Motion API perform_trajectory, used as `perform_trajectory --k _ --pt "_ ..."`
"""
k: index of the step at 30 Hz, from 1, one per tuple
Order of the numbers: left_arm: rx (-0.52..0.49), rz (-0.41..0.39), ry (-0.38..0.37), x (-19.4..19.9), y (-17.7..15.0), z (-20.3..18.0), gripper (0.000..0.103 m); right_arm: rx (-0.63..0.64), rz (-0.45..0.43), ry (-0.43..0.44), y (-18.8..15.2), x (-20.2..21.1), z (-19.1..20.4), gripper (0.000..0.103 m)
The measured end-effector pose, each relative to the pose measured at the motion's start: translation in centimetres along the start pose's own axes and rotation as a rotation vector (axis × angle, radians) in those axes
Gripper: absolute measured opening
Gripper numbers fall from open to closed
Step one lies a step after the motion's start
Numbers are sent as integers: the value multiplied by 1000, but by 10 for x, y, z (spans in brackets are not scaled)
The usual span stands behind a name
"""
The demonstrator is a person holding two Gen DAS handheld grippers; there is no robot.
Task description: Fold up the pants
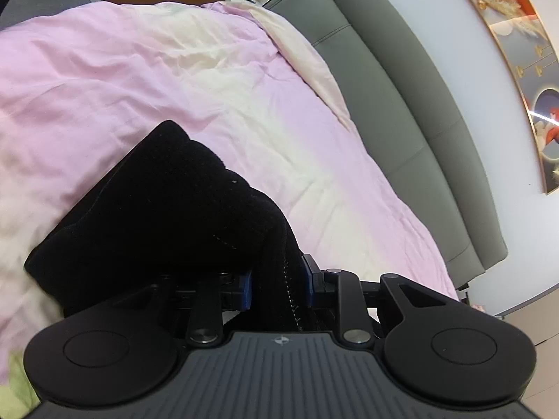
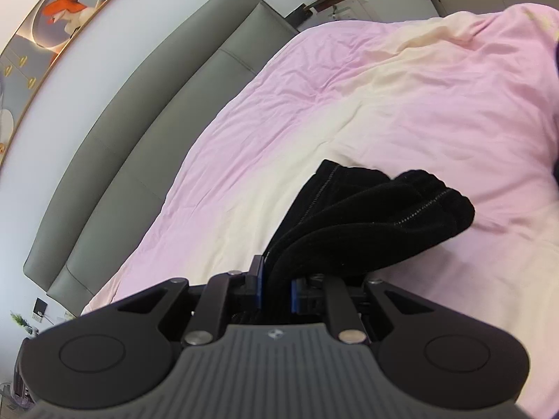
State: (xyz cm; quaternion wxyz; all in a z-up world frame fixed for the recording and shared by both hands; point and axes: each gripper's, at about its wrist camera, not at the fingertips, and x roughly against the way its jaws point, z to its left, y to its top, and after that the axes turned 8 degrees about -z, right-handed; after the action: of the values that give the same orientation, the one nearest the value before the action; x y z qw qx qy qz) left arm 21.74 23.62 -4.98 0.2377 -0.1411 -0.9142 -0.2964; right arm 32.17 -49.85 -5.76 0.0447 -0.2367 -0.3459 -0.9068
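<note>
Pants (image 2: 370, 216), black, bunched in thick folds

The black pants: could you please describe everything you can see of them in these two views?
The black pants are thick, soft, knit-looking fabric with a pale line of stitching along one seam. They are bunched in several layers, not flat. The left gripper and the right gripper each pinch a bundle of layers between blue pads, holding them over the pink and cream bedspread; whether any part rests on it is unclear.
</note>
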Motion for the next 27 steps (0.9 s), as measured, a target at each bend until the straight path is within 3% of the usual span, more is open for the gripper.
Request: perform_trajectory --k 9,13,17,20,22,24,27 --pt "129 19 67 -72 26 25 28 64 47 -37 -12 -96 38 10" --pt "241 37 86 -103 28 56 33 101 115 -62 -24 -146 48 22" --pt "204 54 85 -107 24 61 37 140 177 -118 -40 -176 44 30" --pt "146 69 76 -97 27 51 39 112 200 -69 -48 -173 39 36" --pt "119 81 71 -97 30 44 39 158 222 -53 -55 -170 41 30" --pt "110 90 66 -98 31 40 39 210 243 -51 -56 -169 46 11" --pt "137 91 60 -96 32 38 39 173 279 -50 -47 -169 49 11"
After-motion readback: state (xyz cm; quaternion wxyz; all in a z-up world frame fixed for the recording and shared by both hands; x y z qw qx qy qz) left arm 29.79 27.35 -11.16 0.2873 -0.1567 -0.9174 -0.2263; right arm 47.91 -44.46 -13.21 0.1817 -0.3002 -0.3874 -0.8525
